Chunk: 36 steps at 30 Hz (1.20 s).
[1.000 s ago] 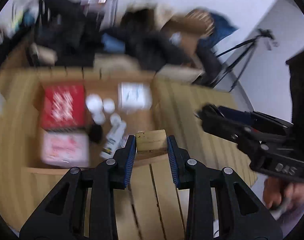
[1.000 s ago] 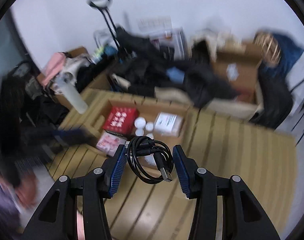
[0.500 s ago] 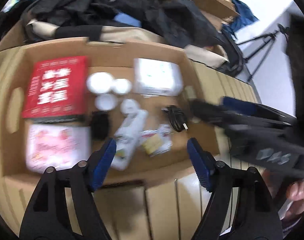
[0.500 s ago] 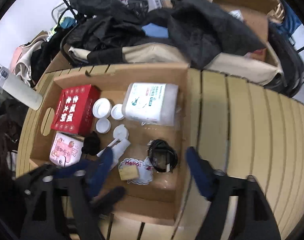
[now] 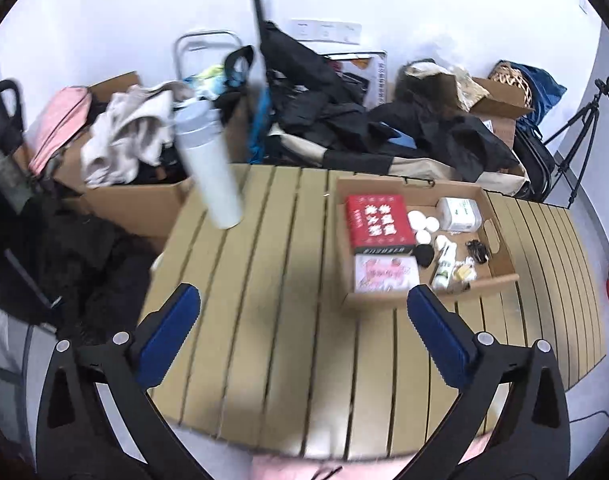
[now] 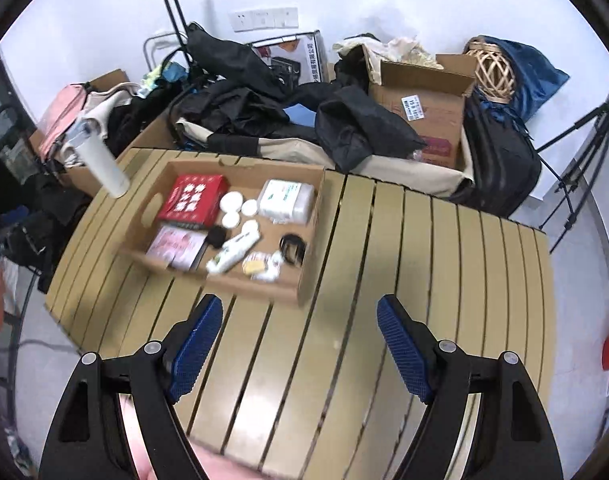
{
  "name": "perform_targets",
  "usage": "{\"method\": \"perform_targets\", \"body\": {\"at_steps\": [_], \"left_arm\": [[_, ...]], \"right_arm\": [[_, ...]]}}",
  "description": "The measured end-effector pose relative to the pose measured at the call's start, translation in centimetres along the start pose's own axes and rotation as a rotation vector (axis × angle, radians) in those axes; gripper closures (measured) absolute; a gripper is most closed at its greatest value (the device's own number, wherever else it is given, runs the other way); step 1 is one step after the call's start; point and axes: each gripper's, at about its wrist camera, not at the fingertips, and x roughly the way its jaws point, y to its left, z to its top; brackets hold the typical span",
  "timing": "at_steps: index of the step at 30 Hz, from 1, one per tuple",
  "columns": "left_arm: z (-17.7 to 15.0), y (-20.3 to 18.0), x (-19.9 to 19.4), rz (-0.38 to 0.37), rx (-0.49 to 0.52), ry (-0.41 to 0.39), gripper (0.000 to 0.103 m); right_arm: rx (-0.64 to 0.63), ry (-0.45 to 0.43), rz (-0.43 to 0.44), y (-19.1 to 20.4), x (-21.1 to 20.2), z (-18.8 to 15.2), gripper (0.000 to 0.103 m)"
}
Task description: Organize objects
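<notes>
Both loads gone from the jaws since 1 s back: wooden block (image 6: 253,266) and coiled black cable (image 6: 292,249) now inside the cardboard tray (image 6: 310,240), near its front right corner. Left gripper (image 5: 304,334) opening wide, nothing between; right gripper (image 6: 298,344) spread, empty. Looks near done: slatted table (image 6: 384,320) bare beyond the tray. Also inside: glossy red box (image 6: 192,199), soft white pack (image 6: 287,201), 4 round white caps (image 6: 231,202), white tube (image 6: 232,255).

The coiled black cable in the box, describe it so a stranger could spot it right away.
Find the shallow cardboard box on the slatted wooden table. The coiled black cable lies inside by its right wall, below the white wipes pack. It is the only thin dark loop there; the black puff is solid.
</notes>
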Motion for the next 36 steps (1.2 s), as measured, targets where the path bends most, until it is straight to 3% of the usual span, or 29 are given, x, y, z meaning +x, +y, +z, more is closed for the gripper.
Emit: {"method": "perform_targets", "body": {"at_steps": [5,11,18,21,24,27,30,36], "left_arm": [[-2.4,0.6,-4.7,-0.027,-0.016,-0.020,0.000],[-7.2,-0.8,-10.1,-0.045,0.060,-0.070,0.000],[-17.2,-3.1,-16.7,-0.018,0.115,-0.133,0.000],[-22.1,-3.8,-18.9,-0.071,0.105,-0.201,0.000],[-27.8,-4.5,-21.0,-0.074,0.064,-0.286,0.000],[-31.2,-5.1,-21.5,-0.139,0.055,-0.312,0.000],[-31.4,-6.7,-21.4,-0.038,0.174,-0.309,0.000],[-31.0,-6.4,-20.9,-0.066,0.145,-0.299,0.000]], "right_arm": [[-0.006,-0.039,-0.010,1.9,-3.3,-2.9,0.020],[-0.029,-0.152,-0.059,5.5,-8.1,-7.7,0.020],[-0.051,-0.266,-0.006,10.2,-12.9,-18.1,0.020],[-0.029,-0.317,0.005,12.1,-14.3,-23.1,0.020],[0.060,-0.400,0.025,13.6,-15.0,-28.5,0.020],[0.119,-0.457,-0.038,15.2,-14.1,-32.0,0.020],[0.074,-0.395,-0.065,16.8,-12.3,-32.6,0.020],[0.020,-0.391,-0.086,18.6,-12.1,-32.2,0.020]]}}
